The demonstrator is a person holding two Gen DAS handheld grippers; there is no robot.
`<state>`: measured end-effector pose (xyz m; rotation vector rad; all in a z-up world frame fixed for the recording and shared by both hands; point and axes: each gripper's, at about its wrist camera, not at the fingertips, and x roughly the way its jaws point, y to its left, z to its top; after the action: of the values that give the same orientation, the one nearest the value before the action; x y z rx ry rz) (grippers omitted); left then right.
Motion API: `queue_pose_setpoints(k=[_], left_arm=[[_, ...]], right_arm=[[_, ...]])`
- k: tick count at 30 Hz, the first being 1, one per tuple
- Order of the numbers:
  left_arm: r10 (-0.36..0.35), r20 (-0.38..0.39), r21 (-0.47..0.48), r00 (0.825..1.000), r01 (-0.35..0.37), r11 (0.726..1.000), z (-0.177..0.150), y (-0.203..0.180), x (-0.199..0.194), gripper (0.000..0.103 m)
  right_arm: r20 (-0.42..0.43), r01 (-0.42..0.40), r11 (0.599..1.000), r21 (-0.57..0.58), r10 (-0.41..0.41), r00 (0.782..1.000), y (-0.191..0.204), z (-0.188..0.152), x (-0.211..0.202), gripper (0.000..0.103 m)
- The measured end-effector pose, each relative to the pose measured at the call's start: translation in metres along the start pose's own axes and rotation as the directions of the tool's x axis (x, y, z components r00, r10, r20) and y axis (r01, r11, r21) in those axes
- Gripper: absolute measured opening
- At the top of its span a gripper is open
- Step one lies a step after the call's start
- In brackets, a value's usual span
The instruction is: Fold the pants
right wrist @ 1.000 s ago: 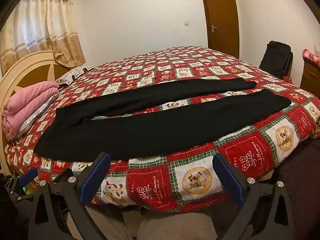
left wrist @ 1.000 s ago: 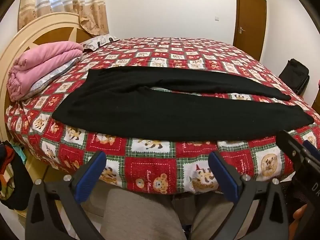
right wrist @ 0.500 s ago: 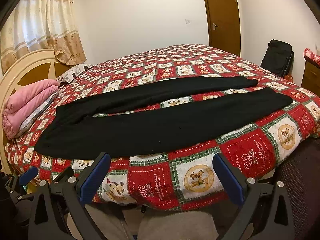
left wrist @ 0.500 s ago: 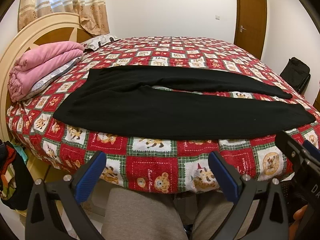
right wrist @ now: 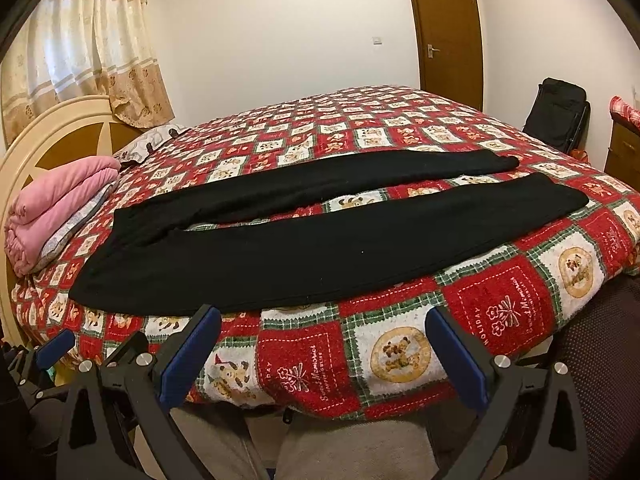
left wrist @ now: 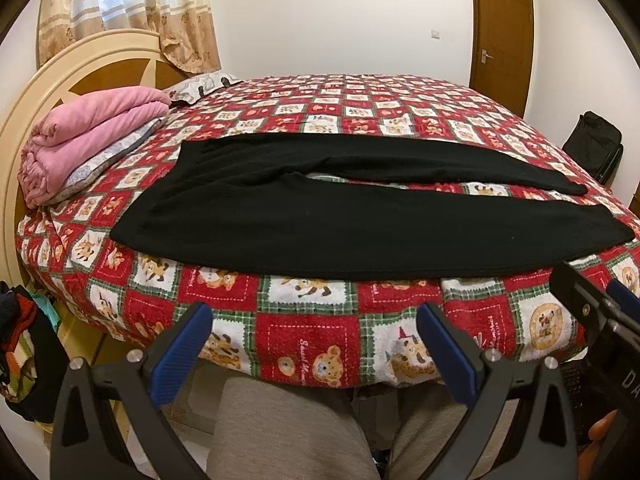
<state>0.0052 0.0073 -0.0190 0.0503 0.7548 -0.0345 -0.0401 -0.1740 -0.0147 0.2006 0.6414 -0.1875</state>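
Observation:
Black pants (left wrist: 320,224) lie flat on the bed, waist to the left, both legs spread apart and running to the right; they also show in the right wrist view (right wrist: 304,236). My left gripper (left wrist: 314,340) is open and empty, held in front of the bed's near edge below the pants. My right gripper (right wrist: 324,344) is open and empty, also in front of the near edge. The right gripper's body shows at the right edge of the left wrist view (left wrist: 600,320); the left gripper shows at the lower left of the right wrist view (right wrist: 52,352).
The bed has a red checked Christmas quilt (left wrist: 312,340). A folded pink blanket (left wrist: 88,136) lies on a pillow by the cream headboard (left wrist: 24,120). A black bag (right wrist: 556,112) stands by the far wall near a brown door (right wrist: 444,32). The person's knees (left wrist: 292,428) are below the grippers.
Both grippers have risen slightly and edged toward the bed. The pants have not moved.

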Motion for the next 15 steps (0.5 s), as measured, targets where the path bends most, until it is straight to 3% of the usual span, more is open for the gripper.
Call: queue_pose_setpoints(k=[15], left_arm=[[0.001, -0.003, 0.003, 1.0, -0.001, 1.0, 0.0001, -0.0006, 0.0013, 0.103]], right_arm=[[-0.008, 0.0, 1.0, 0.01, 0.0, 1.0, -0.0033, 0.0014, 0.0023, 0.102]])
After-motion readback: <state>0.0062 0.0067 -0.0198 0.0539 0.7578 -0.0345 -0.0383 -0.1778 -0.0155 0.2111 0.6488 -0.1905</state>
